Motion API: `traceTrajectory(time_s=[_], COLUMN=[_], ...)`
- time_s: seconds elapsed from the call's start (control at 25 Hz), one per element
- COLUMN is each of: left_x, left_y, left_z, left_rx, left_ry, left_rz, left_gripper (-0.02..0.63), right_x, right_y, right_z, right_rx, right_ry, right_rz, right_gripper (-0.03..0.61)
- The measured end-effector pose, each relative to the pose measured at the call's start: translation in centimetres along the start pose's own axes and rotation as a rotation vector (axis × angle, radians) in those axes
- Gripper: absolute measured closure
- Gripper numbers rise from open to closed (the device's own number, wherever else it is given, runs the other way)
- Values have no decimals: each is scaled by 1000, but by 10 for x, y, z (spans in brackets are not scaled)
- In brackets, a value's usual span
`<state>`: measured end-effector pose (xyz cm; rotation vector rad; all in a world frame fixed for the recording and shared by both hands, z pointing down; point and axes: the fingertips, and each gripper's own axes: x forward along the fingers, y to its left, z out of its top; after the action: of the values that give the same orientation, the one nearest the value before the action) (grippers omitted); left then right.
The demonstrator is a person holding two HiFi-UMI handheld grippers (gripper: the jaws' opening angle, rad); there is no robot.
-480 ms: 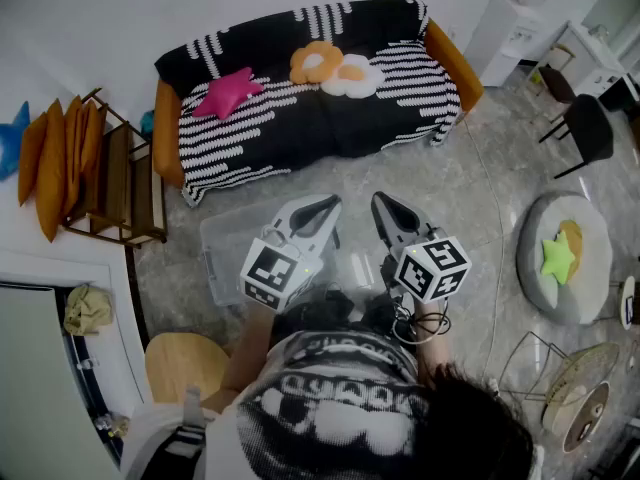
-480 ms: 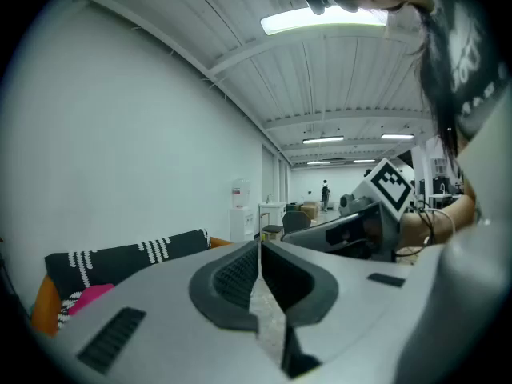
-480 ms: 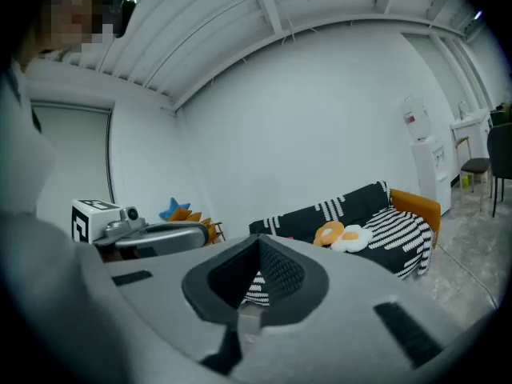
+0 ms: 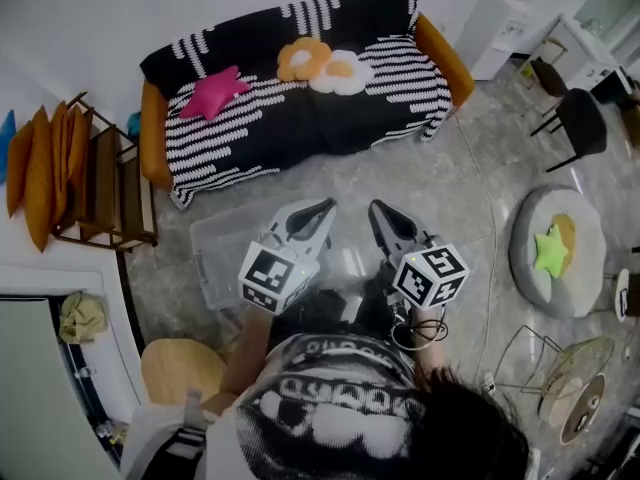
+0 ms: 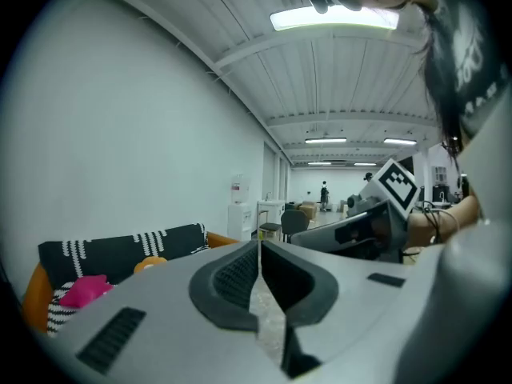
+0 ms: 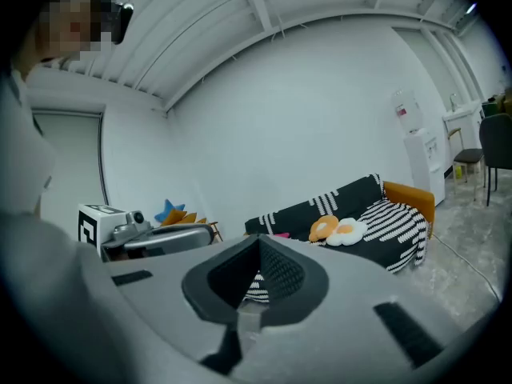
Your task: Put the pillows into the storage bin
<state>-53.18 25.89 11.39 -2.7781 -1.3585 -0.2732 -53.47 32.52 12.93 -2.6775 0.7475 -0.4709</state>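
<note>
Three pillows lie on the striped black-and-white sofa (image 4: 300,108): a pink star pillow (image 4: 212,92), an orange flower pillow (image 4: 300,58) and a white fried-egg pillow (image 4: 345,70). A clear storage bin (image 4: 222,253) stands on the floor in front of the sofa, partly under my left gripper. My left gripper (image 4: 325,208) and right gripper (image 4: 375,208) hover side by side above the floor, both shut and holding nothing. The left gripper view has its shut jaws (image 5: 258,250) towards the sofa (image 5: 120,250). From the right gripper (image 6: 258,246) I see the flower pillow (image 6: 324,227) and the egg pillow (image 6: 350,230).
A round grey floor cushion (image 4: 535,268) at the right carries a green star pillow (image 4: 548,251) and an orange one (image 4: 570,230). Orange pillows (image 4: 40,173) lean on a wooden rack (image 4: 110,183) at the left. Dark chairs (image 4: 580,123) and a white cabinet (image 4: 500,28) stand at the back right.
The head view has shifted slightly, so the sofa sits a little higher and more to the left. Both grippers stay shut and keep nearly the same place.
</note>
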Motion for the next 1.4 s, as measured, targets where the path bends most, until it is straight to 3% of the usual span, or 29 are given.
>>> traceTrajectory(time_s=[0.24,0.44,0.72,0.92,1.12,1.4], left_x=[50,122,249,306,326,333], left_y=[6,5,4,-5,-4,18], left_z=[-4,4,34,65,69,68], left_rx=[-12,-12,-12,-16,0,-18], left_ry=[19,36,47,14,40,73], left_rz=[-7,7,97,183,244,305], left_gripper=[601,601,601,601,601,601], right_x=[1,0,2,4,18,51], right_y=[-47,-120,-249,-320,-350,-353], right_z=[10,25,94,134,148,146], right_rx=[12,15,-30,-28,22,37], right_ry=[7,27,42,28,14,49], right_rz=[-20,-25,18,71,115,190], right_gripper=[581,581,581,581,581,581])
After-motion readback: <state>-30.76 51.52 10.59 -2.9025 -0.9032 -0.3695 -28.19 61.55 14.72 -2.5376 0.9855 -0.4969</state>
